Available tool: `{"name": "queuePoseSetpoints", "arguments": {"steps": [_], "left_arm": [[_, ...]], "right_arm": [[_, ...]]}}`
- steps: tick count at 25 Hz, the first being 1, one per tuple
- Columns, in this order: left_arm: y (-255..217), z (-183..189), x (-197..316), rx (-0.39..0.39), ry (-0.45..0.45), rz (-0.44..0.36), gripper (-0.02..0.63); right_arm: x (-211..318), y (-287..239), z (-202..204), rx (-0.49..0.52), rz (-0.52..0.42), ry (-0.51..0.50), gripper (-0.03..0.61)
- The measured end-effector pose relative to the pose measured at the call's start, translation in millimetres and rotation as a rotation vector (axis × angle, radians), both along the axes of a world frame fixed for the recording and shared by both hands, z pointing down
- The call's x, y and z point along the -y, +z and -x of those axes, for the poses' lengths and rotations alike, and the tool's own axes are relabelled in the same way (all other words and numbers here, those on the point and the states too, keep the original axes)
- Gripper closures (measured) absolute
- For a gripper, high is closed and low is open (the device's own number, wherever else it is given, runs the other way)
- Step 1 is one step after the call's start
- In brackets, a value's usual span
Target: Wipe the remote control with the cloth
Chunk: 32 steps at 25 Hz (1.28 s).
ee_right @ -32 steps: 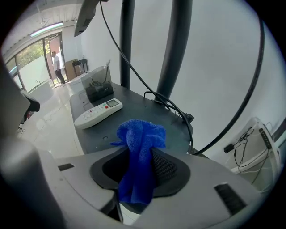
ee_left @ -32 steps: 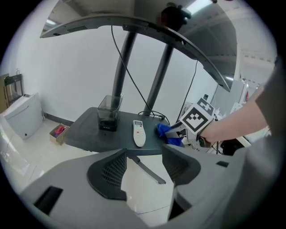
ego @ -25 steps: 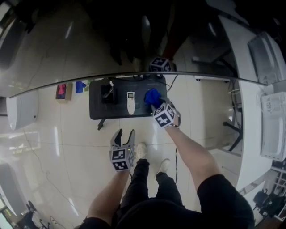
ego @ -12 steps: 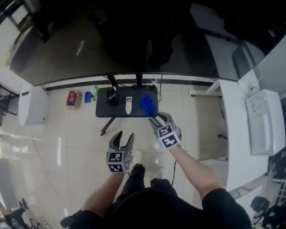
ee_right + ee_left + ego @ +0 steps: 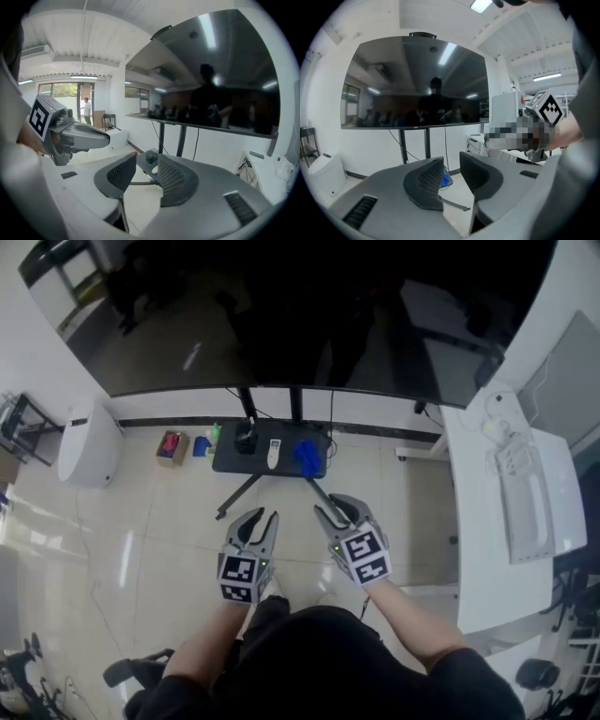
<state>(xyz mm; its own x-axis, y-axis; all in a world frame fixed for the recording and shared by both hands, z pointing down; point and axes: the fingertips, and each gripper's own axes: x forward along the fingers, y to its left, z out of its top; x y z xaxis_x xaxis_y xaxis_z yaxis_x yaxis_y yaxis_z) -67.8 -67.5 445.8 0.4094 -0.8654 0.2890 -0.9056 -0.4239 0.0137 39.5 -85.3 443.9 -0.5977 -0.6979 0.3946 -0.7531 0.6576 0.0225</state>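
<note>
A white remote control [image 5: 273,453] lies on a small black table [image 5: 231,458] far ahead, below a big screen. A crumpled blue cloth [image 5: 308,457] lies just right of the remote. Both grippers hang in the air well short of the table. My left gripper [image 5: 259,517] has its jaws closing with nothing between them; past its jaws the cloth [image 5: 445,180] shows. My right gripper [image 5: 330,506] is closing too, also empty. The right gripper view shows the remote [image 5: 154,169] and table [image 5: 143,165] far off between the jaws.
A large dark screen [image 5: 281,324] on a stand rises behind the table. A black object [image 5: 246,442] sits on the table's left part. A white appliance [image 5: 89,446], a red box [image 5: 172,446] and small bottles stand at left. A white desk [image 5: 506,512] runs along the right.
Both grippers have drawn back from the table, the right one away from the blue cloth. The table now looks smaller and farther. The left jaws stand narrower than before.
</note>
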Motion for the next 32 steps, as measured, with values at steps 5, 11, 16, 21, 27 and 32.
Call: {"name": "queuePoseSetpoints", "arguments": {"steps": [5, 11, 16, 21, 27, 32], "left_arm": [[-27, -1, -18, 0.031, 0.055, -0.065, 0.565], [-40, -3, -24, 0.053, 0.138, -0.096, 0.614], [-51, 0, -28, 0.072, 0.179, -0.131, 0.614], [-55, 2, -32, 0.07, 0.203, -0.139, 0.614], [-59, 1, -38, 0.057, 0.23, -0.147, 0.614], [-59, 0, -38, 0.059, 0.246, -0.153, 0.614]], "right_arm": [[-32, -33, 13, 0.038, -0.078, -0.014, 0.463], [-47, -40, 31, 0.056, -0.103, 0.002, 0.538], [-52, -49, 48, 0.06, -0.109, 0.017, 0.565], [-55, -55, 59, 0.046, -0.123, 0.011, 0.569], [-58, -53, 65, 0.033, -0.12, 0.012, 0.569], [-60, -59, 66, 0.023, -0.12, 0.022, 0.569]]}}
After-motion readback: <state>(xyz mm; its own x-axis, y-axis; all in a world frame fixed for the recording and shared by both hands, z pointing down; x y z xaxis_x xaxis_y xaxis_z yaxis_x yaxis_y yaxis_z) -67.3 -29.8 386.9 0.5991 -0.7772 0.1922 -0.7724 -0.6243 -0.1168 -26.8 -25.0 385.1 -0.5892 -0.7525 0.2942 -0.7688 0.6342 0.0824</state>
